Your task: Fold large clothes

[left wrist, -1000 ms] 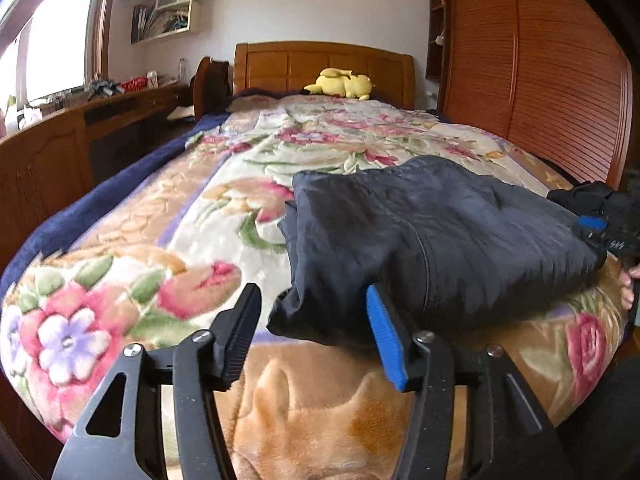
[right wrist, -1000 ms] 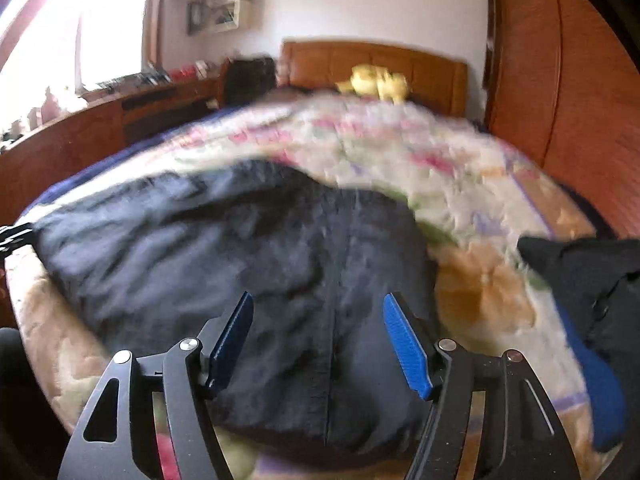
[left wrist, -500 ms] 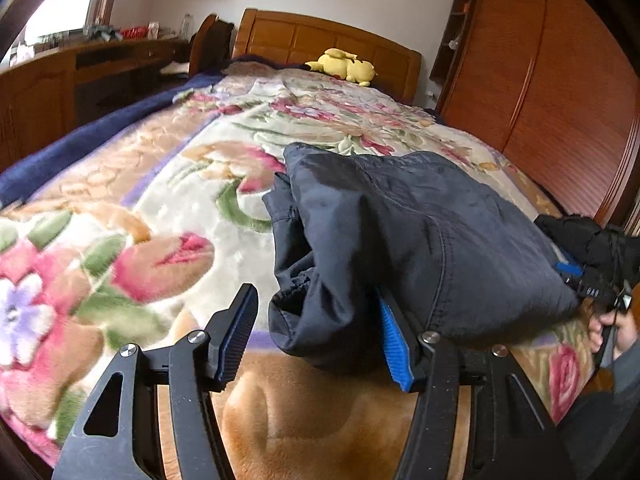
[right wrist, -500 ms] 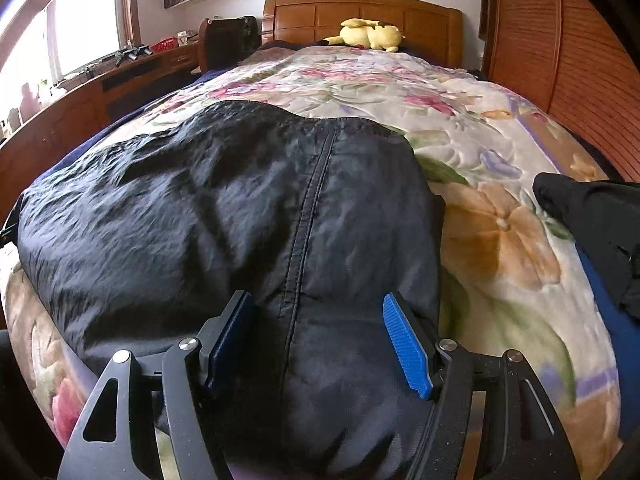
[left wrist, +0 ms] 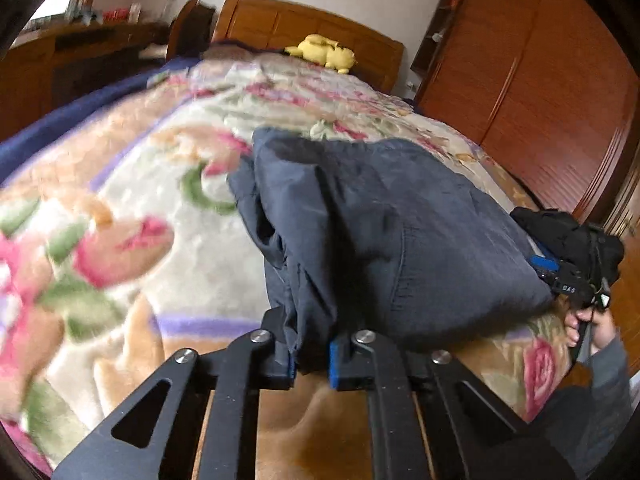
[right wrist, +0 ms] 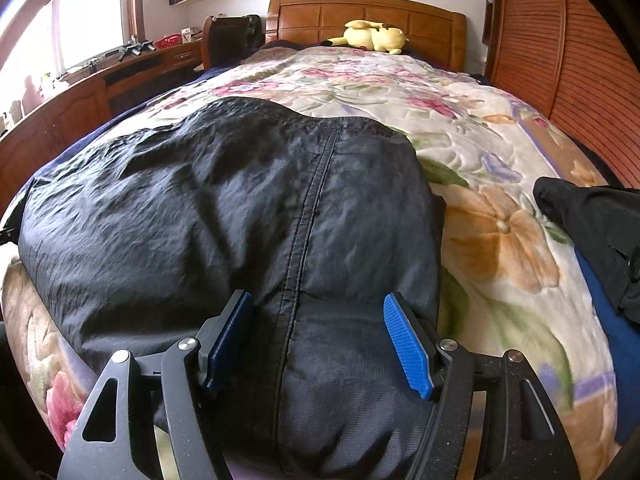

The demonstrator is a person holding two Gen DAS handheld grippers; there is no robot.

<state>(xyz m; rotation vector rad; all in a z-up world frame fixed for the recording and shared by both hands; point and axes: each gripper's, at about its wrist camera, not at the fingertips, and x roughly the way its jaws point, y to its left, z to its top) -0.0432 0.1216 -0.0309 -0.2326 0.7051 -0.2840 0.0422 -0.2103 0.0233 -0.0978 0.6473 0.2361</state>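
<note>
The dark jacket lies flat on the flowery blanket at the foot end of the bed, its long side running across the bed from 9 o'clock to 3 o'clock. The left tongs have just been closing and now pinch the bunched left end of the jacket. At the other end, the right tongs are spread wide, one pad on each side of the seam at the near hem. They are not squeezing it yet. I think the right tongs must grab next, so both ends can lift together toward 12 o'clock, where the yellow plush toy sits.
</note>
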